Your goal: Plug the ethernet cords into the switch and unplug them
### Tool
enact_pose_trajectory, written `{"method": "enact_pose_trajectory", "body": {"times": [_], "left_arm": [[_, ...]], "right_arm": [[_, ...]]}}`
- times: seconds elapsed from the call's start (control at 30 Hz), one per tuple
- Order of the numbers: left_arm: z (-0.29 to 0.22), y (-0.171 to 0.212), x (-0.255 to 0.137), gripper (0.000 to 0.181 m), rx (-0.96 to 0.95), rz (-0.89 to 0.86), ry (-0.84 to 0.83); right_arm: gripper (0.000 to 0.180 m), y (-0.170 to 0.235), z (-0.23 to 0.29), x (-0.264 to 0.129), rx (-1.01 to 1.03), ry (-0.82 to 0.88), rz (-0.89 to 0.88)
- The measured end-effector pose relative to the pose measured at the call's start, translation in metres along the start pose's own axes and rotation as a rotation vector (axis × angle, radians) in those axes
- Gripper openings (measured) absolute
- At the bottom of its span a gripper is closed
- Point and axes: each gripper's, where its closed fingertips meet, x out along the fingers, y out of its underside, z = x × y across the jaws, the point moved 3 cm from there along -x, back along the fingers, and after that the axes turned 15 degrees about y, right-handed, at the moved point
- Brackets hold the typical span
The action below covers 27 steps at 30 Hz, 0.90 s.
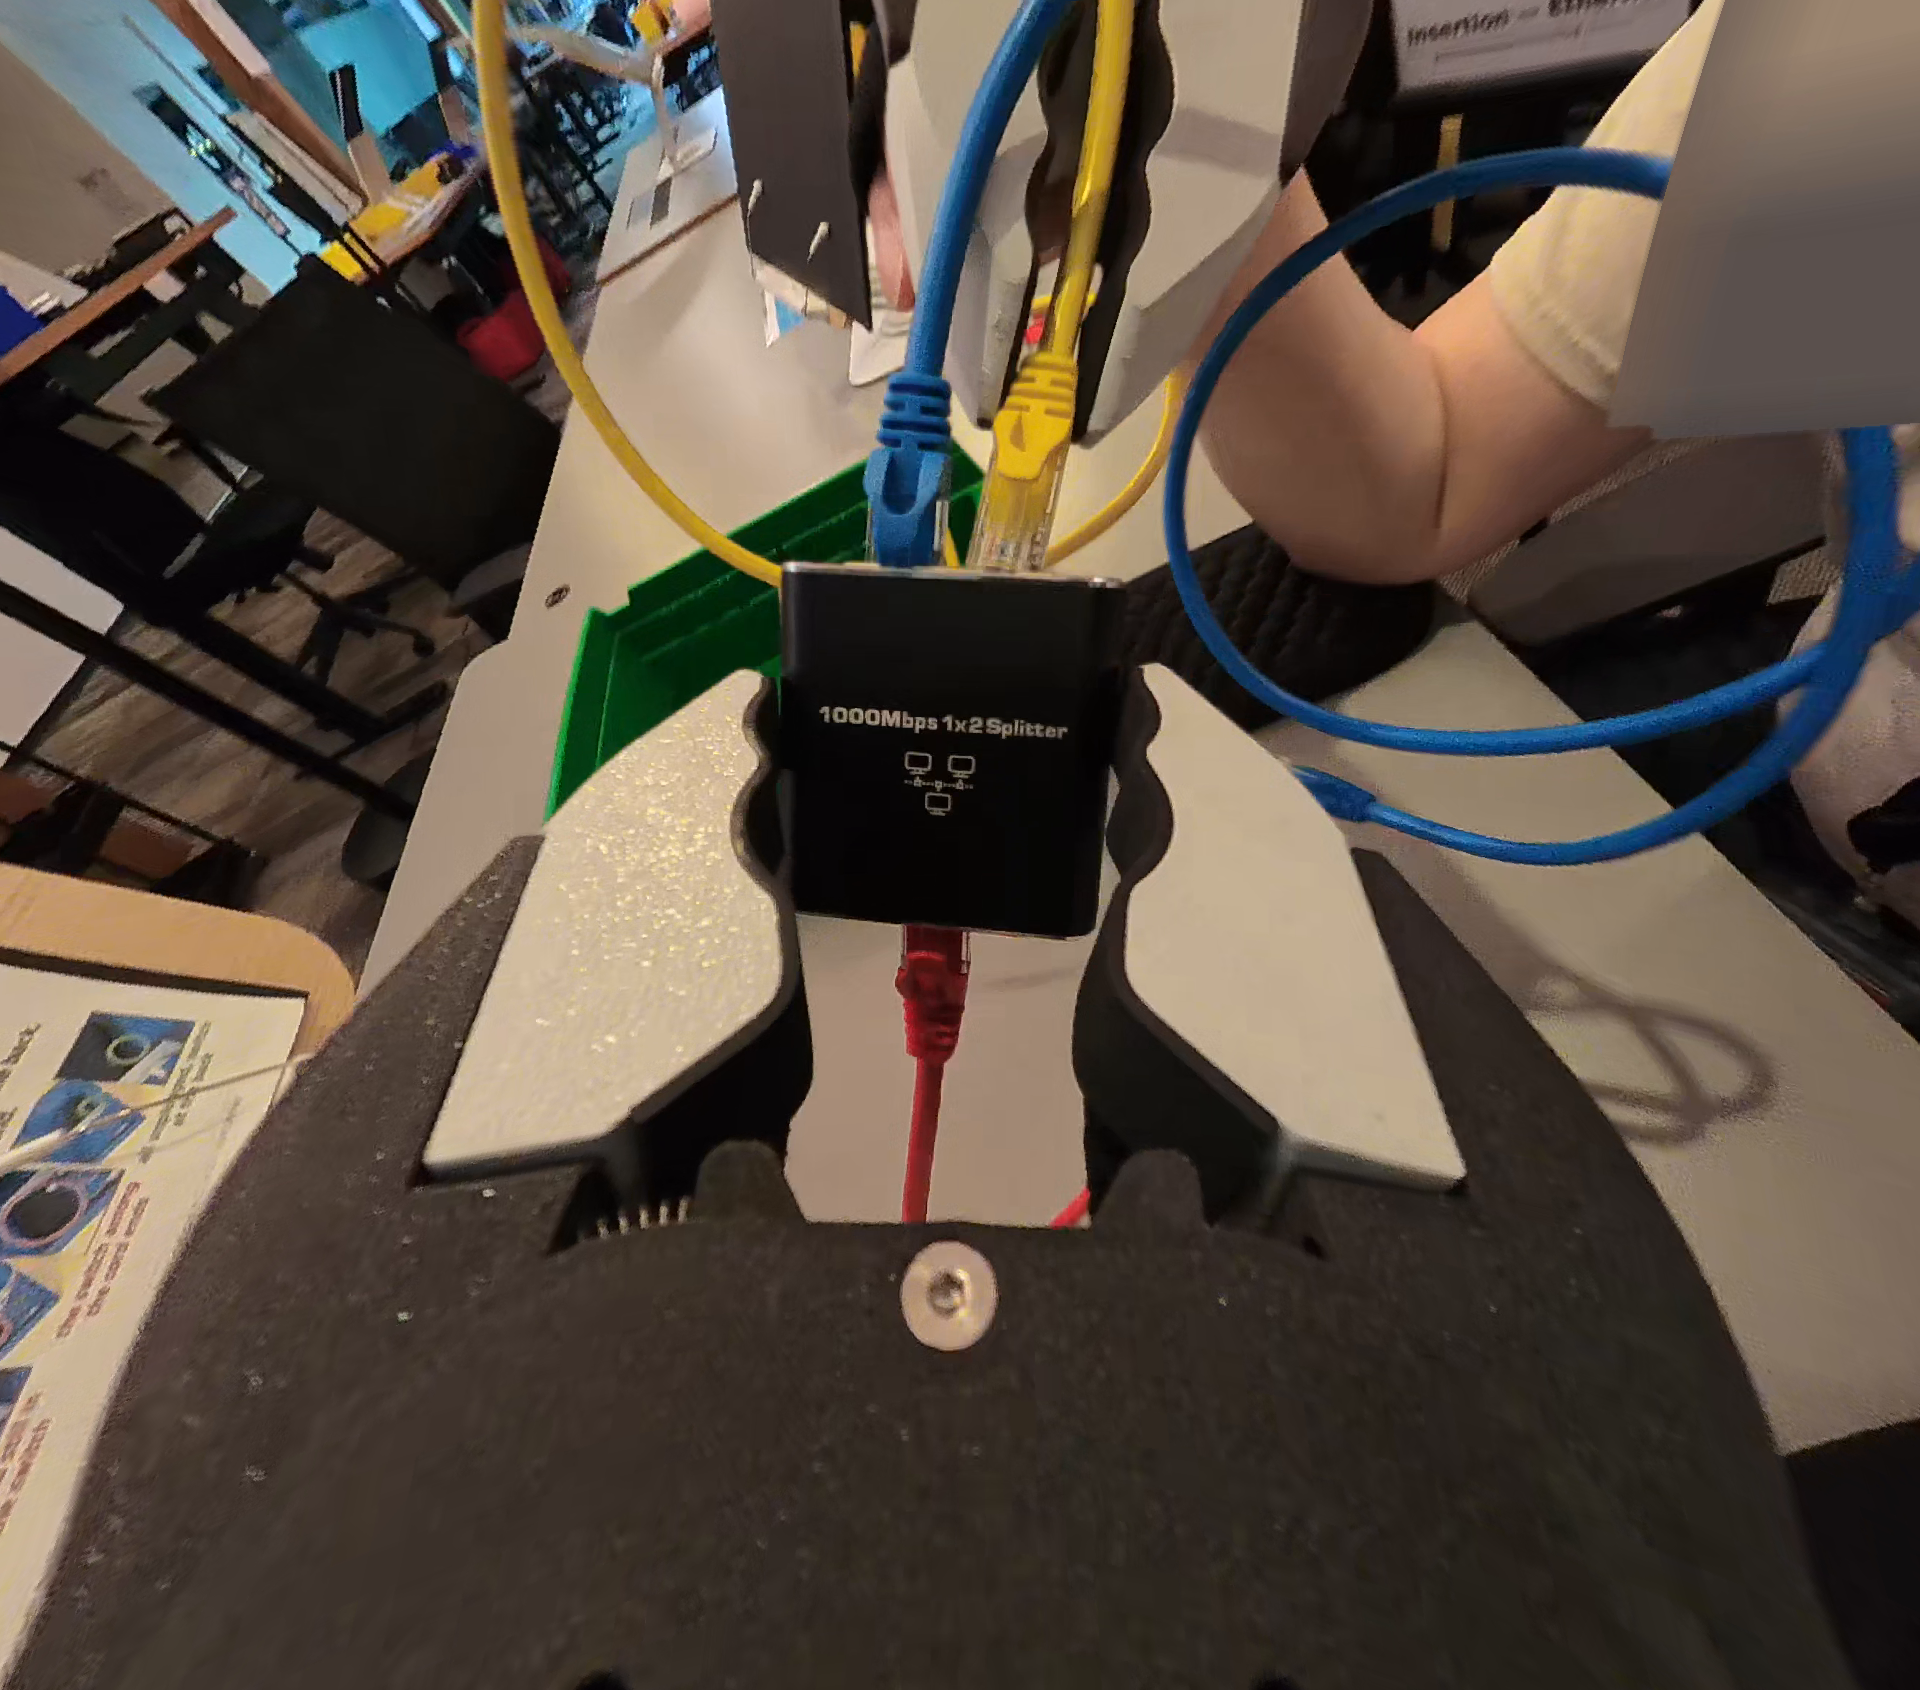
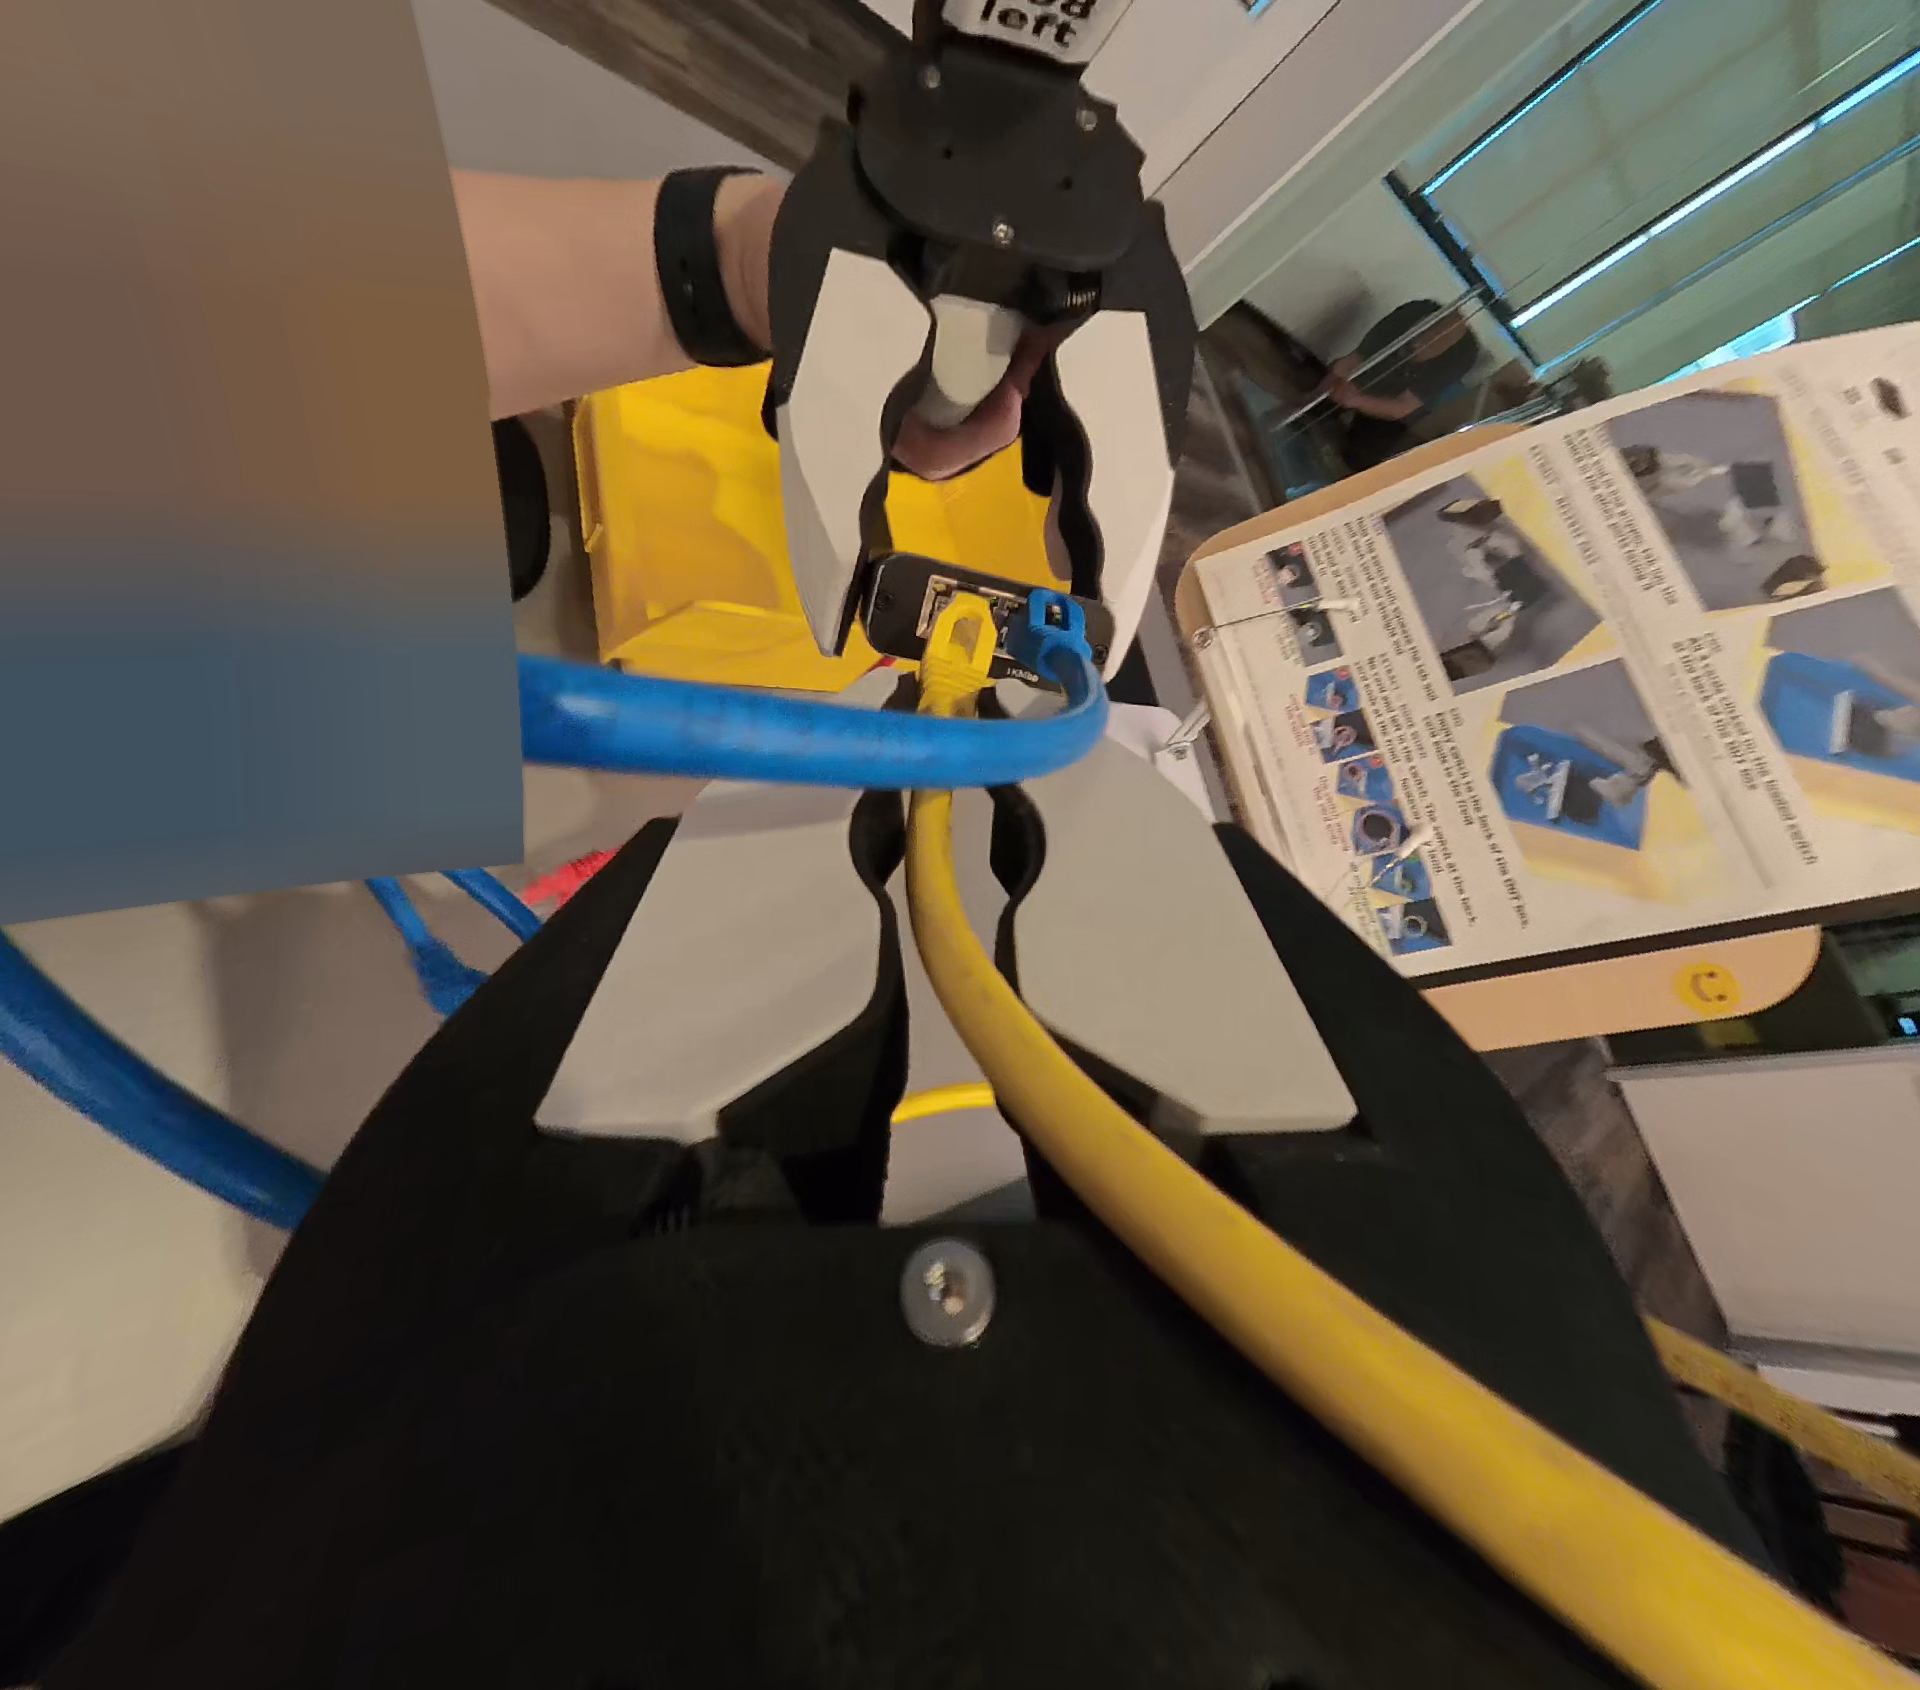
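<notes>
port face of switch [image 1: 943, 747] crowded: blue cord [image 1: 912, 435] and yellow cord [image 1: 1023, 445] sit side by side, touching. blue loop [image 1: 1184, 497] blocks the right approach; green tray [image 1: 665, 653] lies left on the bench [image 1: 1558, 965].

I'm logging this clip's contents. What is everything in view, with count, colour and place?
switch: one, black, held between left gripper's fingers
yellow cord: one, plugged into the switch's far face, beside the blue one
blue cord: one, plugged into the same face, looping to the right
red cord: one, plugged into the switch's near face
green tray: one, on the white table behind the switch
yellow bin: one, behind the switch
instruction sheet: one, on a wooden board
left gripper: shut on switch
right gripper: shut on yellow cord
</notes>
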Motion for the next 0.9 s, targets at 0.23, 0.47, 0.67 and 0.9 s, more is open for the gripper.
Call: {"method": "enact_pose_trajectory", "body": {"times": [0.23, 0.47, 0.67, 0.9], "left_arm": [[0.002, 0.006, 0.003, 0.060, -0.062, 0.045, 0.010], [0.009, 0.002, 0.002, 0.060, -0.150, -0.076, 0.061], [0.016, 0.000, -0.001, 0.060, -0.143, -0.182, 0.048], [0.022, -0.004, -0.004, 0.060, -0.099, -0.284, 0.015]], "right_arm": [[0.012, 0.013, -0.002, 0.003, 0.066, -0.074, 0.025], [0.012, 0.018, -0.011, 0.003, 0.161, -0.122, -0.017], [0.012, 0.022, -0.020, 0.005, 0.241, -0.146, -0.055], [0.012, 0.022, -0.027, 0.006, 0.268, -0.131, -0.089]]}}
